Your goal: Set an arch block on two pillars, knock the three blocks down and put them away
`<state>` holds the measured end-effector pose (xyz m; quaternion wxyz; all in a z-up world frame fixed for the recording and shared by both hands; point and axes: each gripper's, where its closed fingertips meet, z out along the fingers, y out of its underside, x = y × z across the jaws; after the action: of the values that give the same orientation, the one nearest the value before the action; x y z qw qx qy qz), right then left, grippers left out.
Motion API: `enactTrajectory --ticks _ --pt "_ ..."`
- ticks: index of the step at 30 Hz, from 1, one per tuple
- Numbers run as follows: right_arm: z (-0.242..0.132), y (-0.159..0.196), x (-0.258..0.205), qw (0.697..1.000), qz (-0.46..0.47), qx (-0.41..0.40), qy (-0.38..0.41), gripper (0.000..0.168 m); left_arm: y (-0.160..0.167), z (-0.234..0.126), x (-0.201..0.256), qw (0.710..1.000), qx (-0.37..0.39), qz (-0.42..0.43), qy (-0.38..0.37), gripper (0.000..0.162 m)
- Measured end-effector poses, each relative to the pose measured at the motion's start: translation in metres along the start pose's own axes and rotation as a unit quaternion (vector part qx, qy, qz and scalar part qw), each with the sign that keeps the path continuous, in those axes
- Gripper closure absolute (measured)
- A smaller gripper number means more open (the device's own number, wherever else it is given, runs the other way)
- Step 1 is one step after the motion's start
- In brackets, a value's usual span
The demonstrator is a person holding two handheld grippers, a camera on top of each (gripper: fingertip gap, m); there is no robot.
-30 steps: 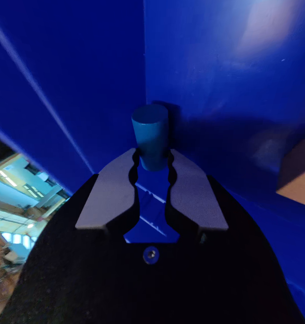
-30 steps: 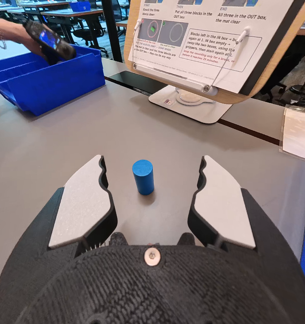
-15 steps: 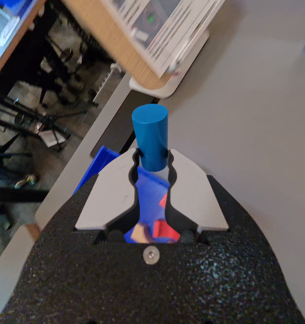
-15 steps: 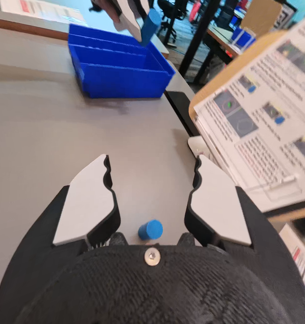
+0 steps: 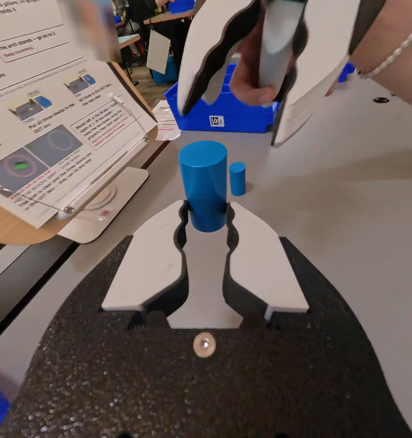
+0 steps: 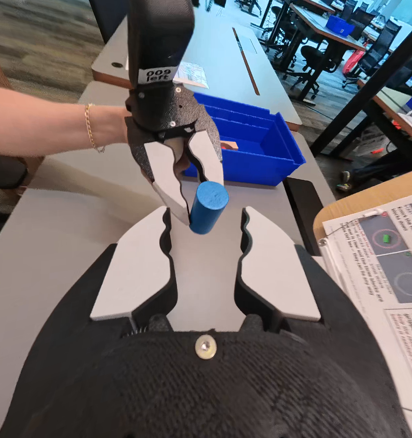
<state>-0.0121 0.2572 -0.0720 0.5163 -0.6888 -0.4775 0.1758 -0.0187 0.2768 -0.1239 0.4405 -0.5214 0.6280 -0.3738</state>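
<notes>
My left gripper (image 5: pixel 206 206) is shut on a blue cylinder (image 5: pixel 203 187) and holds it upright above the grey table (image 5: pixel 330 213). A second, smaller-looking blue cylinder (image 5: pixel 237 179) stands on the table just behind it. My right gripper (image 6: pixel 206 211) is open and empty, raised over the table. It faces the left gripper (image 6: pixel 200 201), whose held cylinder (image 6: pixel 208 208) hangs tilted just ahead of the right fingertips. The right gripper also shows in the left wrist view (image 5: pixel 228 113), open, above and behind the cylinders. The standing cylinder is hidden in the right wrist view.
A blue bin (image 6: pixel 259 166) holding a wooden block (image 6: pixel 228 144) stands behind the left gripper. Another blue bin (image 5: pixel 224 113) stands at the far side in the left wrist view. An instruction sheet on a wooden stand (image 5: pixel 58 118) lines the table edge. A person's arm (image 6: pixel 46 128) reaches in. There is about 6 centimeters between the tips of the two grippers.
My left gripper lifted the blue cylinder out of the blue bin and carried it over the table. My right gripper rose from the standing cylinder and turned to face the left one.
</notes>
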Motion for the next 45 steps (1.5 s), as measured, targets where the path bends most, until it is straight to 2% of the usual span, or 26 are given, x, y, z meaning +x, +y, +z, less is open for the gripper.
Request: enactTrajectory --ticks 7,22,25,29,33,37,45 --pt "0.014 0.013 -0.013 0.999 0.045 0.029 -0.008 0.128 0.005 0.014 0.021 0.999 0.021 -0.025 0.011 0.132" --pt "0.031 0.033 -0.013 0.997 0.072 0.017 0.001 0.136 0.020 0.019 0.024 0.999 0.016 -0.038 -0.005 0.132" --pt "0.030 0.040 -0.004 0.996 0.084 0.010 0.042 0.136 0.025 0.021 0.019 0.999 0.015 -0.040 -0.032 0.131" --pt "0.024 0.064 0.016 0.983 0.134 -0.022 0.127 0.136 0.031 0.018 0.008 0.996 0.015 -0.050 -0.072 0.115" --pt "0.026 0.089 0.017 0.967 0.179 -0.037 0.178 0.136 0.034 0.013 0.004 0.994 0.029 -0.067 -0.080 0.113" --pt "0.035 0.110 0.013 0.956 0.207 -0.039 0.204 0.136 0.040 0.012 0.006 0.993 0.032 -0.078 -0.079 0.114" --pt "0.053 0.139 0.010 0.946 0.205 -0.052 0.245 0.136 0.048 0.012 0.011 0.993 0.032 -0.083 -0.076 0.116"
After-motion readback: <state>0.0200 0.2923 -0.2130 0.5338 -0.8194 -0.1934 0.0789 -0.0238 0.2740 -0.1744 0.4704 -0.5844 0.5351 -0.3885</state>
